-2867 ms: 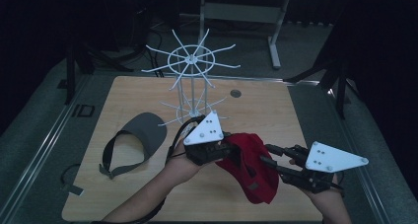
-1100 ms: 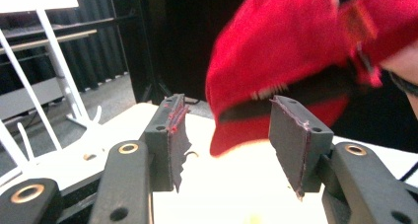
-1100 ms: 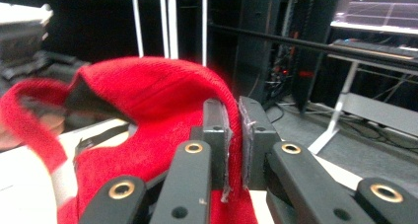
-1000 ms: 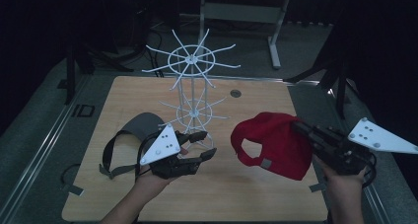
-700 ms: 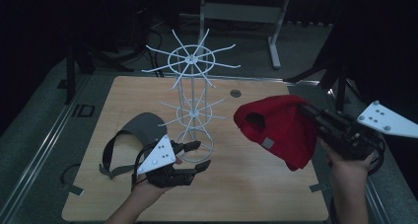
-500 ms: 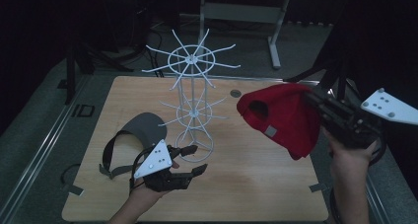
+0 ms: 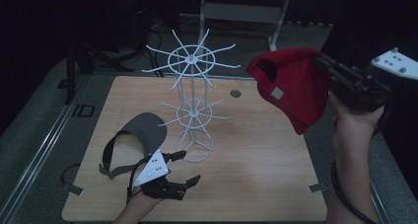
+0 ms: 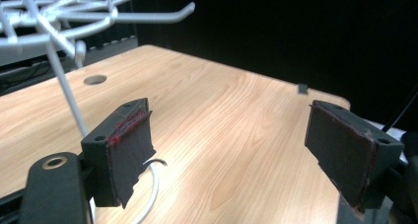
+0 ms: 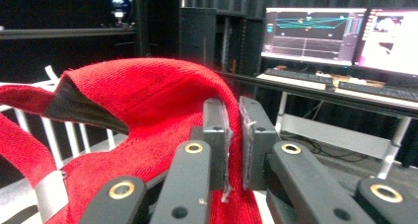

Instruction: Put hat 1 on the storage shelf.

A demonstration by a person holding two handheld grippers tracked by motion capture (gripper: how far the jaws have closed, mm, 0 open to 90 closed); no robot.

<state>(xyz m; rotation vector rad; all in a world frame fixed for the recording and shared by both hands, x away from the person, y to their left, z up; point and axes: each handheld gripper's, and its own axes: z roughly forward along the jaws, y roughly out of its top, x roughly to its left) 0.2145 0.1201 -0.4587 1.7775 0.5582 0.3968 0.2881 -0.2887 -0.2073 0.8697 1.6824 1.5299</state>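
The work in hand appears to be hanging headwear on the wire stand.

At the lower left of the high view, the grey visor (image 7: 140, 135) lies flat on the table (image 7: 256, 155), its strap looped toward the near edge. It rests beside the stand's base, probably staged for a later hang.

Just right of it, low in the frame, the left gripper (image 7: 185, 169) sits close over the tabletop with nothing in it. Its jaws have just been opening and now stand wide; the left gripper view shows bare wood between the two pads (image 8: 129, 150). This posture keeps it clear of the stand, though the base ring lies just beside one jaw.

At centre, the white wire stand (image 7: 192, 93) rises upright in two tiers of radiating hooks. All hooks in sight are bare, so no item is hung yet.

At the upper right, the red cap (image 7: 291, 86) is held aloft, well above the table and beside the top tier. The right gripper (image 7: 328, 68) is clamped narrow on it; the right gripper view shows its jaws pinching a fold of the red fabric (image 9: 148, 115). The raised hold probably lets the cap's opening approach an upper hook from the side.
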